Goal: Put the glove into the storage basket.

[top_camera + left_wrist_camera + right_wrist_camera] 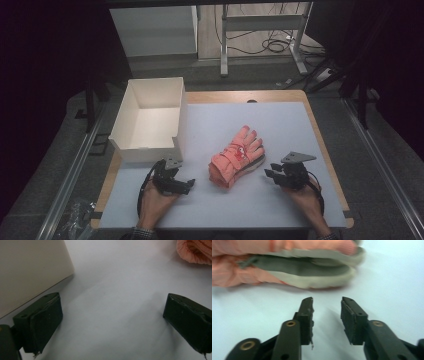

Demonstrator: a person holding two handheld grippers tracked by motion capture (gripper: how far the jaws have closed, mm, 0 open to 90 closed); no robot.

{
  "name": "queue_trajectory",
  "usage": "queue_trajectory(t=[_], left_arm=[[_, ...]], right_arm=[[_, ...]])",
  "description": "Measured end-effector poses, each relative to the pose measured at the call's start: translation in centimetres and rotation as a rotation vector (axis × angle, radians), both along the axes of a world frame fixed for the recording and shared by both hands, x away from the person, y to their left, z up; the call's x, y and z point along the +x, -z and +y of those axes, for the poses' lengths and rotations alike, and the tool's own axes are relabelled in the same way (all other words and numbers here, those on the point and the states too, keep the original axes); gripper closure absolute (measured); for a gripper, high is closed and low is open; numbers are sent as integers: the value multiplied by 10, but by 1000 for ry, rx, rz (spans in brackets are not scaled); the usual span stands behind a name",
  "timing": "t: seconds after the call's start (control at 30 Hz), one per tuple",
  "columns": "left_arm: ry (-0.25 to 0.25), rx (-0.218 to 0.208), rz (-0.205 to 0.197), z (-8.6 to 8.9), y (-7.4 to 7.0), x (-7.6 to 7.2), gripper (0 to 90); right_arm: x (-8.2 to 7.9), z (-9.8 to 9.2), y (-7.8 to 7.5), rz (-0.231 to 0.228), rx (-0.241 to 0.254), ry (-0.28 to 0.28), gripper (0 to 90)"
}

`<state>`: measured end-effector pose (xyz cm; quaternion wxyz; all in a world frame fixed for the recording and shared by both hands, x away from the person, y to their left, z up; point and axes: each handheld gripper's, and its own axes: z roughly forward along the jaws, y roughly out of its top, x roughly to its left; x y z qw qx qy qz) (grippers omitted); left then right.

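Both the left gripper (189, 185) and right gripper (268, 171) rest apart and empty on the tabletop (280, 130), flanking the stacked pink gloves (236, 157), probably for boxing (150, 117).

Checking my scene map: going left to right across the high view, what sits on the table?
White box → left gripper → pink gloves → right gripper.

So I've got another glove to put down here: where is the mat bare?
The mat is bare beyond the pink gloves, up to its far edge and right of the white box. Also bare: the near strip between the left gripper and right gripper. The box's near corner is crowded.
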<state>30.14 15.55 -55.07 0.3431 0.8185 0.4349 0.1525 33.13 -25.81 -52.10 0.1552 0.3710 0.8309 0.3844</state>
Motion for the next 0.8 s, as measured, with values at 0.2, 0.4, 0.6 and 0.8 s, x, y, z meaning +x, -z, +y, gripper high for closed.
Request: queue_trajectory(t=[0.2, 0.4, 0.6, 0.8], left_arm=[[46, 0, 18, -10, -7, -1, 48], [91, -31, 20, -21, -21, 0, 36], [126, -51, 33, -27, -38, 2, 23], [154, -51, 34, -35, -58, 5, 18]], right_arm=[[4, -23, 3, -19, -24, 67, 438], [8, -34, 6, -11, -30, 102, 328], [8, -30, 8, -25, -85, 113, 252], [9, -31, 8, -24, -83, 115, 242]])
